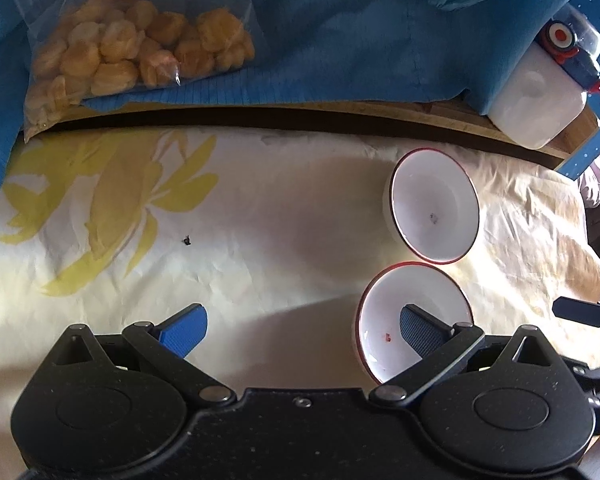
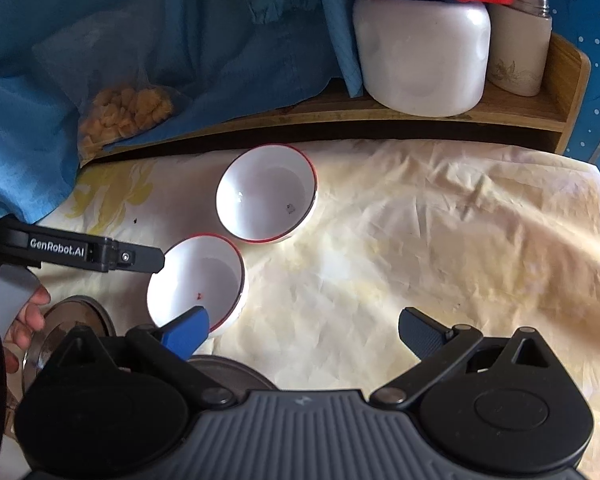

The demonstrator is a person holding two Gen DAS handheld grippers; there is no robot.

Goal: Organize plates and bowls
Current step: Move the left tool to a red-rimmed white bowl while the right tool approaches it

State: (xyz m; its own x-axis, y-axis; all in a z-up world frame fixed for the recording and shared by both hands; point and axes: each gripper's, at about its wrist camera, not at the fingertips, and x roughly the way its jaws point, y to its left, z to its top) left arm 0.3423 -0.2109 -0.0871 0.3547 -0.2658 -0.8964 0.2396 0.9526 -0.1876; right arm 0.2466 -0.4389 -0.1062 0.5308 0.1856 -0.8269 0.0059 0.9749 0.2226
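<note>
Two white bowls with red rims stand on the cream tablecloth, close together. The far bowl [image 1: 436, 206] [image 2: 266, 194] is empty. The near bowl [image 1: 380, 320] [image 2: 198, 280] has a small red mark inside. My left gripper [image 1: 302, 330] is open, and its right finger [image 1: 420, 330] reaches over the near bowl's inside; from the right wrist view one left finger [image 2: 140, 258] meets that bowl's left rim. My right gripper [image 2: 304, 336] is open, with its left finger [image 2: 188, 334] at the near bowl's front edge. Two round metal plates [image 2: 80, 314] [image 2: 232, 368] lie at the lower left.
A low wooden shelf [image 2: 420, 122] runs along the back, carrying a white jug [image 2: 424, 48] with a blue lid, a beige flask [image 2: 520, 40], blue cloth [image 1: 320, 32] and a bag of fried puffs [image 1: 132, 48]. A hand [image 2: 28, 320] is at the lower left.
</note>
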